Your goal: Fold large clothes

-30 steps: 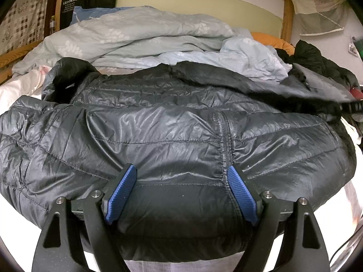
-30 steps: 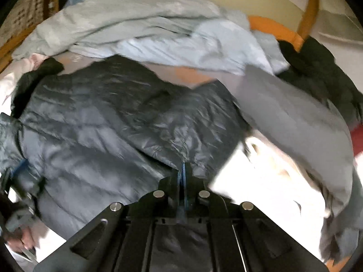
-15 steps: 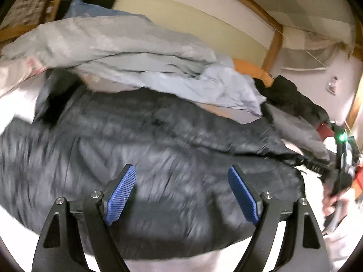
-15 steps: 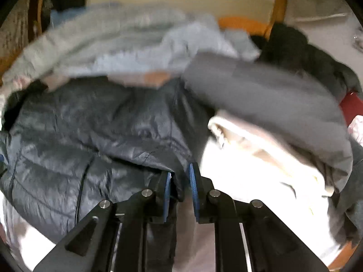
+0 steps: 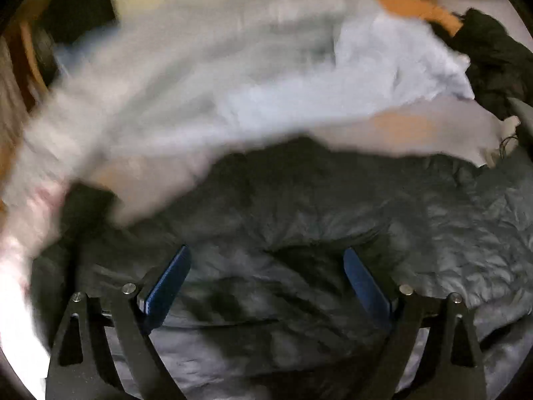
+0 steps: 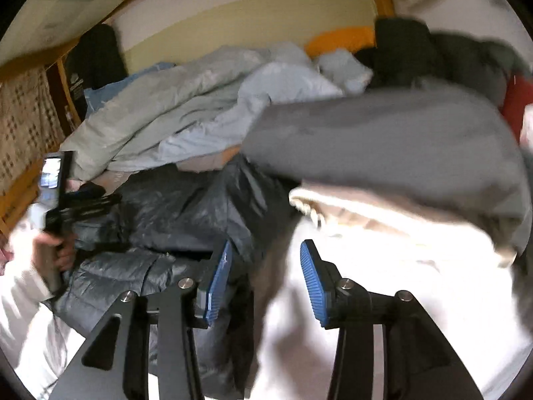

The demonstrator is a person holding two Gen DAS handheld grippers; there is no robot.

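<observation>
In the left wrist view, the left gripper (image 5: 266, 283) is hanging with its blue-padded fingers (image 5: 168, 286) spread wide apart, with nothing between them, and whether the pads are touching the fabric cannot be told through the blur. Below and beyond them, the dark quilted puffer jacket (image 5: 299, 216) is lying across the lower half of the frame, its shiny fabric reaching the right edge. A rumpled pale blue duvet (image 5: 233, 93) is filling the upper half, smeared by motion blur, and a black garment (image 5: 493, 56) is sitting at the upper right beside an orange pillow (image 5: 416, 10).

In the right wrist view, the right gripper (image 6: 265, 273) is standing with its jaws partly open and empty, the left pad just beside a fold of the puffer jacket (image 6: 173, 213), which is lying bunched in the centre left of the frame. A grey garment (image 6: 383, 140) is draping over a cream fleece piece (image 6: 366, 210) at the right, on a bright white sheet (image 6: 399, 283). At the left edge, the person's left hand (image 6: 53, 253) is gripping the handle of the other tool over the jacket. The duvet (image 6: 186, 110) is piled along the upper middle, against a yellow headboard panel (image 6: 250, 23) framed in wood.
</observation>
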